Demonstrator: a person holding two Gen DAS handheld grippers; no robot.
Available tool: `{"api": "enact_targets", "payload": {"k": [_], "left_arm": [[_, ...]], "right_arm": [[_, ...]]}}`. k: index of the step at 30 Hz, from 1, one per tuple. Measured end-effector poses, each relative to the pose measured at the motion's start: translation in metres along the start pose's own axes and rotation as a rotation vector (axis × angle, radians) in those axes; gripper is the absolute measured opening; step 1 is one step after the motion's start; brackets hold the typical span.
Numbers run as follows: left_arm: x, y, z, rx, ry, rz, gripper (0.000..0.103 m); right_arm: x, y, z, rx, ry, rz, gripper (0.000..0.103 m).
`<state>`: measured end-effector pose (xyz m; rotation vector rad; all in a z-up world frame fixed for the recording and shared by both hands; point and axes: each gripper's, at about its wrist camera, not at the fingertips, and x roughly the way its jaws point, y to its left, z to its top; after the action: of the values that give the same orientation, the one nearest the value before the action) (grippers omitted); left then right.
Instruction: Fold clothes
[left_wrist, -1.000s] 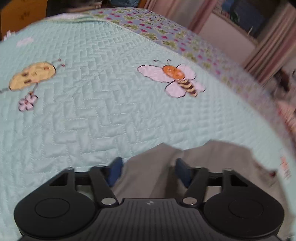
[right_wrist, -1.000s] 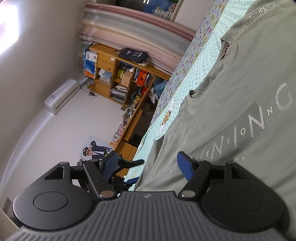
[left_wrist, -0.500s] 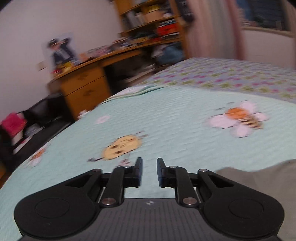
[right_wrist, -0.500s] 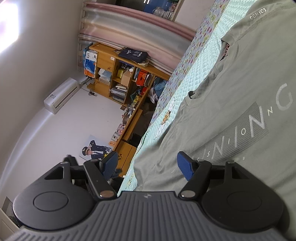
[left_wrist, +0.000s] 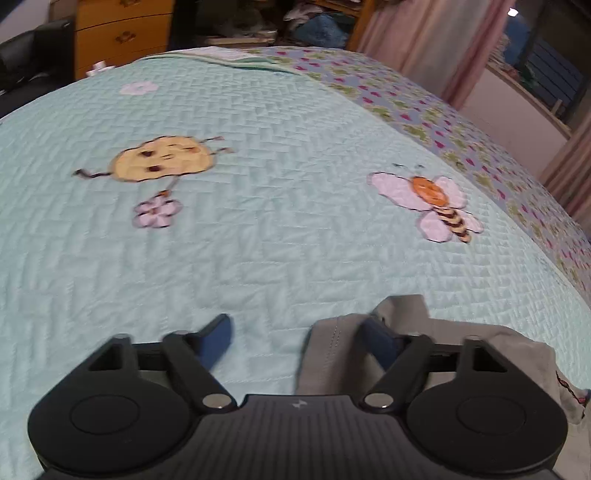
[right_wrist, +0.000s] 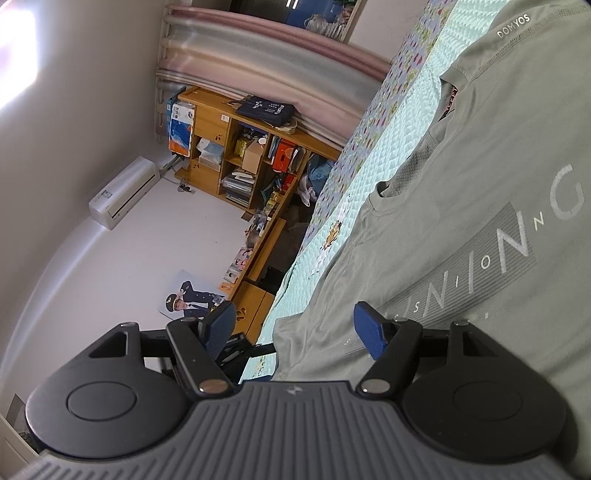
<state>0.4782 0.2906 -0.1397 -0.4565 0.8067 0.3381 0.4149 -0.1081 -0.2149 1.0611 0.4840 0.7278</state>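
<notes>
A grey-green T-shirt (right_wrist: 480, 206) with white lettering lies spread on the pale green quilt (left_wrist: 258, 240). In the left wrist view only its sleeve edge (left_wrist: 332, 350) shows, at the bottom right. My left gripper (left_wrist: 295, 338) is open, and the sleeve edge lies between its blue pads, against the right pad. My right gripper (right_wrist: 297, 326) is open at the shirt's edge, which lies between its jaws; the right pad (right_wrist: 369, 332) is over the cloth and the left pad hangs past the bed's edge.
The quilt has a bee patch (left_wrist: 432, 206) and a yellow patch (left_wrist: 162, 162). A flowered sheet (left_wrist: 443, 122) runs along the far side. A wooden desk and shelves (right_wrist: 251, 155) stand beyond the bed, with curtains (left_wrist: 417, 44) by the window.
My left gripper swung away and closed half a second ago; now it is back over the quilt, open, with the sleeve edge between its pads. The right gripper has barely moved.
</notes>
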Motion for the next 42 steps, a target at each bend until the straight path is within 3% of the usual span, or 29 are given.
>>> {"api": "enact_targets", "payload": {"k": [1,2,4,6,8,12,14,18,21,24,27,29,30,32,37,38,42], "left_arm": [[0.000,-0.007,-0.002,0.024,-0.004,0.005,0.066],[-0.002,-0.013,-0.004,0.050,-0.011,0.012,0.036],[-0.008,-0.027,-0.009,0.103,-0.028,0.027,0.005],[-0.018,-0.044,-0.017,0.181,-0.067,0.066,0.004],[-0.040,-0.078,-0.041,0.391,-0.178,0.150,0.007],[-0.077,-0.140,-0.115,0.795,-0.349,0.199,0.022],[-0.094,-0.156,-0.151,0.950,-0.418,0.183,0.056],[-0.123,-0.150,-0.184,1.026,-0.496,0.172,0.069],[-0.139,-0.124,-0.177,0.945,-0.527,0.174,0.069],[-0.137,-0.085,-0.136,0.722,-0.524,0.250,0.070],[-0.113,-0.038,-0.076,0.402,-0.326,0.134,0.064],[-0.089,-0.018,-0.049,0.258,-0.216,0.047,0.053],[-0.077,-0.013,-0.039,0.216,-0.169,0.015,0.053],[-0.058,-0.009,-0.028,0.176,-0.104,-0.045,0.051],[-0.022,-0.008,-0.010,0.076,-0.060,-0.023,0.051],[-0.016,-0.006,-0.007,0.058,-0.047,-0.026,0.047],[-0.006,-0.008,-0.010,0.057,-0.030,-0.045,0.042]], "right_arm": [[0.000,0.000,0.000,0.000,0.000,0.000,0.072],[0.000,0.000,0.000,0.000,0.001,0.001,0.072],[0.000,0.000,0.001,0.001,0.001,0.002,0.072],[0.000,-0.001,0.002,0.003,0.001,0.003,0.072],[0.000,-0.001,0.002,0.003,0.001,0.003,0.072],[0.000,-0.001,0.003,0.005,0.000,0.004,0.072],[0.000,-0.001,0.003,0.008,0.000,0.006,0.072],[-0.001,-0.003,0.004,0.027,-0.006,0.018,0.072],[-0.002,-0.003,0.003,0.030,-0.007,0.020,0.072],[-0.001,-0.003,0.003,0.028,-0.006,0.019,0.072],[-0.002,-0.003,0.003,0.026,-0.007,0.017,0.072],[-0.002,-0.003,0.003,0.025,-0.007,0.017,0.072],[-0.002,-0.003,0.003,0.025,-0.007,0.017,0.072],[-0.001,-0.003,0.003,0.024,-0.007,0.017,0.072],[-0.001,-0.004,0.003,0.023,-0.007,0.018,0.072],[-0.001,-0.004,0.003,0.023,-0.007,0.018,0.072],[-0.001,-0.004,0.003,0.023,-0.007,0.019,0.072]]}}
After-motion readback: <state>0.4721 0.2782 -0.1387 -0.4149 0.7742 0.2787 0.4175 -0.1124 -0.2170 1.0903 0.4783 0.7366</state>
